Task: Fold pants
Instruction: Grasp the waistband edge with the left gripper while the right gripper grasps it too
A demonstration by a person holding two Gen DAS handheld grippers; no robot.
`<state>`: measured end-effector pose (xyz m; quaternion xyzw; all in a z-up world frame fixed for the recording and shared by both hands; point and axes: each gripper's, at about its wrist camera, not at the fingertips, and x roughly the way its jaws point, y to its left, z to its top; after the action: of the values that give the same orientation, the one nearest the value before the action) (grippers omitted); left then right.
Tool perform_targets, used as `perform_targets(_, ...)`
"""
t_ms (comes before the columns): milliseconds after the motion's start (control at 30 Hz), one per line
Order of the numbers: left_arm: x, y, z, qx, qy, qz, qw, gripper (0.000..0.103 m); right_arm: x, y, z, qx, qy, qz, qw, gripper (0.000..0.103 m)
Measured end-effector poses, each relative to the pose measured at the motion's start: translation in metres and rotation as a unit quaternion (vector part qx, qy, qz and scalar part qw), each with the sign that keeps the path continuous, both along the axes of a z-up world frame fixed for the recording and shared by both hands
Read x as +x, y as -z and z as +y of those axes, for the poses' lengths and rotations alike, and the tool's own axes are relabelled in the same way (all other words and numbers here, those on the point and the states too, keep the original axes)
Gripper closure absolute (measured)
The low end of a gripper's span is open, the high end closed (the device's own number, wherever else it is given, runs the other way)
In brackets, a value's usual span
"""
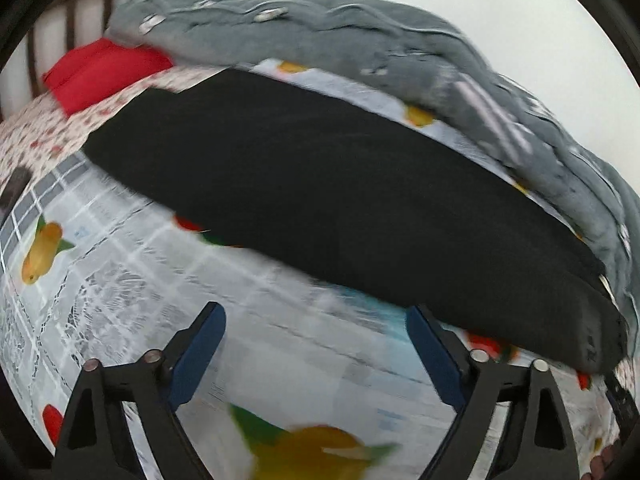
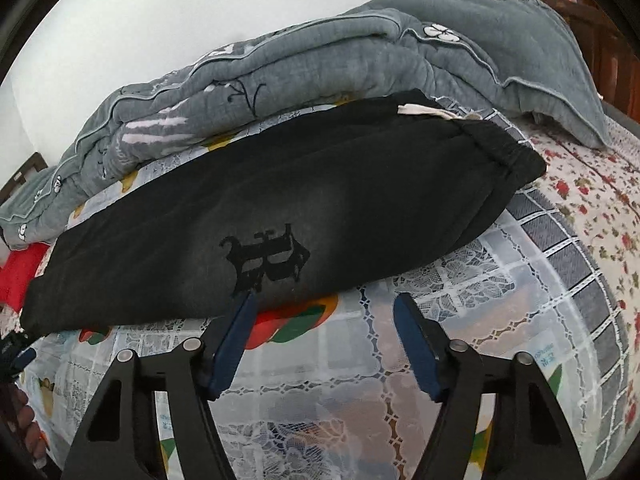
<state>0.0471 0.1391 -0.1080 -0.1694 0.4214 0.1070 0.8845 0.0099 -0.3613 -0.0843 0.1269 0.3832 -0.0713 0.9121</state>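
Observation:
Black pants (image 1: 320,184) lie folded lengthwise on the bed, legs stacked, running from upper left to lower right in the left wrist view. In the right wrist view the pants (image 2: 320,208) show a black gothic letter print, with the waistband and a white drawstring at the upper right. My left gripper (image 1: 316,316) is open and empty, just in front of the pants' near edge. My right gripper (image 2: 324,304) is open and empty, its left fingertip (image 2: 246,306) at the pants' near edge below the print.
A grey quilt (image 2: 320,64) is bunched behind the pants, also in the left wrist view (image 1: 400,60). A red cloth (image 1: 100,72) lies near the wooden headboard (image 1: 80,4). A plastic lace-and-fruit sheet (image 2: 360,380) covers the bed over a floral sheet (image 2: 592,200).

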Motion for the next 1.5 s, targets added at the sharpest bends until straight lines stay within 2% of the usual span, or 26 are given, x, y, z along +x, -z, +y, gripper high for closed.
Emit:
perform_targets(33,0.002,0.005,0.009,-0.002,-0.009,0.004,1.0,0.023,0.0,0.002,-0.003,-0.005,0.011,0.004,1.0,0.047)
perform_targets(100,0.004,0.009,0.022,0.007,-0.024,0.003,0.9997,0.026,0.002,0.01,-0.013,-0.007,0.029,0.019,0.999,0.057)
perform_targets(133,0.005,0.01,0.028,0.008,-0.03,0.0,0.9995,0.026,0.003,0.014,-0.018,0.002,0.032,0.025,0.999,0.057)
perform_targets(233,0.007,0.012,0.038,-0.029,-0.03,-0.017,0.999,0.026,0.008,0.018,-0.029,0.044,0.038,0.016,0.998,0.056)
perform_targets(400,0.014,0.013,0.05,-0.095,-0.037,-0.043,0.9938,0.026,0.029,0.024,-0.04,0.123,0.022,0.009,0.992,0.045)
perform_targets(500,0.028,0.012,0.06,-0.124,-0.042,-0.04,0.9906,0.026,0.048,0.028,-0.043,0.14,0.013,0.011,0.99,0.045)
perform_targets(567,0.036,0.01,0.07,-0.137,-0.061,-0.033,0.9882,0.034,0.061,0.027,-0.045,0.136,0.016,0.02,0.99,0.051)
perform_targets(600,0.038,0.01,0.074,-0.139,-0.07,-0.029,0.9874,0.048,0.066,0.027,-0.046,0.132,0.021,0.023,0.991,0.068)
perform_targets(633,0.041,0.01,0.08,-0.136,-0.086,-0.02,0.9867,0.068,0.07,0.028,-0.048,0.134,0.021,0.024,0.99,0.077)
perform_targets(667,0.042,0.011,0.083,-0.13,-0.096,-0.012,0.9868,0.078,0.073,0.03,-0.049,0.142,0.019,0.022,0.989,0.079)
perform_targets(700,0.045,0.012,0.086,-0.111,-0.102,0.003,0.9886,0.094,0.072,0.031,-0.051,0.146,0.02,0.016,0.989,0.083)
perform_targets(800,0.043,0.0,0.082,-0.09,-0.09,-0.002,0.9918,0.096,0.061,0.019,-0.048,0.134,0.014,-0.01,0.991,0.087)
perform_targets(933,0.049,-0.048,0.077,-0.055,-0.06,-0.045,0.9957,0.096,0.053,-0.022,-0.033,0.089,-0.017,-0.053,0.994,0.088)
perform_targets(1133,0.088,-0.098,0.071,0.0,-0.027,-0.095,0.9951,0.096,0.096,-0.06,-0.025,0.069,-0.029,-0.072,0.995,0.089)
perform_targets(1267,0.128,-0.106,0.06,0.025,-0.029,-0.108,0.9934,0.096,0.128,-0.068,-0.025,0.054,-0.036,-0.083,0.994,0.089)
perform_targets(1400,0.175,-0.096,0.046,0.04,-0.026,-0.098,0.994,0.096,0.169,-0.06,-0.032,0.059,-0.036,-0.072,0.995,0.089)
perform_targets(1500,0.206,-0.088,0.038,0.067,-0.022,-0.093,0.9931,0.095,0.208,-0.052,-0.033,0.059,-0.034,-0.057,0.996,0.089)
